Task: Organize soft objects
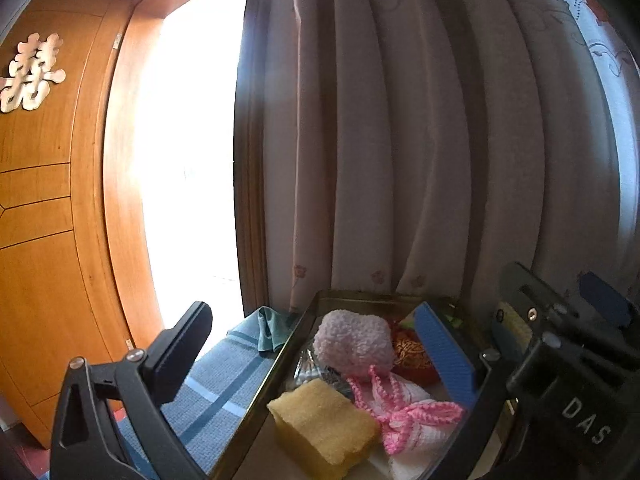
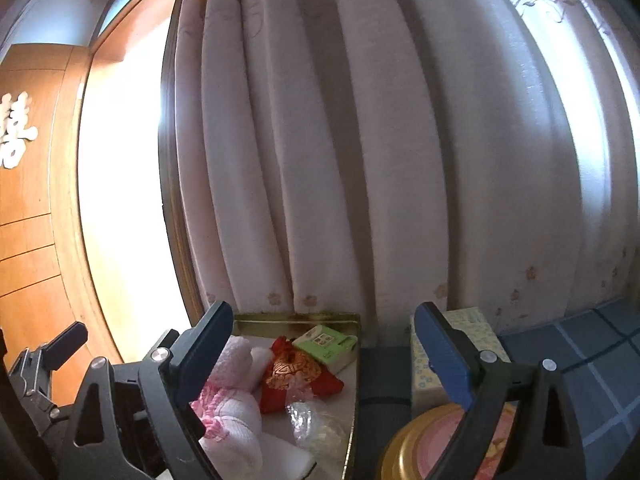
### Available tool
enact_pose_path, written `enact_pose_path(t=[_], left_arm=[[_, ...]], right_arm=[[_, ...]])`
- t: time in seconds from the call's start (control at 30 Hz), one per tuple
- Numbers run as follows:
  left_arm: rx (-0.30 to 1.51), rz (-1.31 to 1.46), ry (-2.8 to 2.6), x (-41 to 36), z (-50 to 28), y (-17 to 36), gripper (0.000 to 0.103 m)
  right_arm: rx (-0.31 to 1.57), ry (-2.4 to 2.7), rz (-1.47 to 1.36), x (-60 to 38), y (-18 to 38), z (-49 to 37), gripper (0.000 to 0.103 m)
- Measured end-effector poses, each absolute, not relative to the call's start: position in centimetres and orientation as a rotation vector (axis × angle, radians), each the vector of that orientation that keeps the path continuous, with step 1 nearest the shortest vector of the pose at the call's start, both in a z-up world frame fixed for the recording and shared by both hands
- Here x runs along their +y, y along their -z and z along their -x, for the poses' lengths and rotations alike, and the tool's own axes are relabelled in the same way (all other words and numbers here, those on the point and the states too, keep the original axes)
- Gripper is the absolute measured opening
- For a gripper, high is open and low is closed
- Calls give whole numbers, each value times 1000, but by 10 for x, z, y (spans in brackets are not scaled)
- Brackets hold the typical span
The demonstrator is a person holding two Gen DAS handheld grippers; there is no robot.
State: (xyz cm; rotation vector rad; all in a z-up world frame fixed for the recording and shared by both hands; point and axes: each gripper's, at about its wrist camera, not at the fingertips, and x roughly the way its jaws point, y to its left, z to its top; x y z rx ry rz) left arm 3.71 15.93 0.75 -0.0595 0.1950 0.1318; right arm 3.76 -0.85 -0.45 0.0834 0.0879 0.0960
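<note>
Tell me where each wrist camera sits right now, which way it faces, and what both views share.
Left wrist: sits on the left gripper, facing about level over the tin tray toward the curtain; own open fingers show, right gripper alongside.
Right wrist: sits on the right gripper, facing the curtain over tray and round tin; own open fingers show, left gripper at the left edge.
Shared: tray, pink knit item, red pouch, curtain, door.
</note>
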Motion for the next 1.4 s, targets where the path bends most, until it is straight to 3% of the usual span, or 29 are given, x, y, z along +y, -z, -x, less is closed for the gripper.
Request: enact_pose_path(t=[0.57, 1.4], left_arm=[[258, 58, -125, 154, -16, -4, 103], [134, 25, -164, 160, 13, -11, 103]], right_arm=[[-35, -31, -53, -16, 8, 8, 94], [-129, -24, -56, -31, 6, 41, 97]])
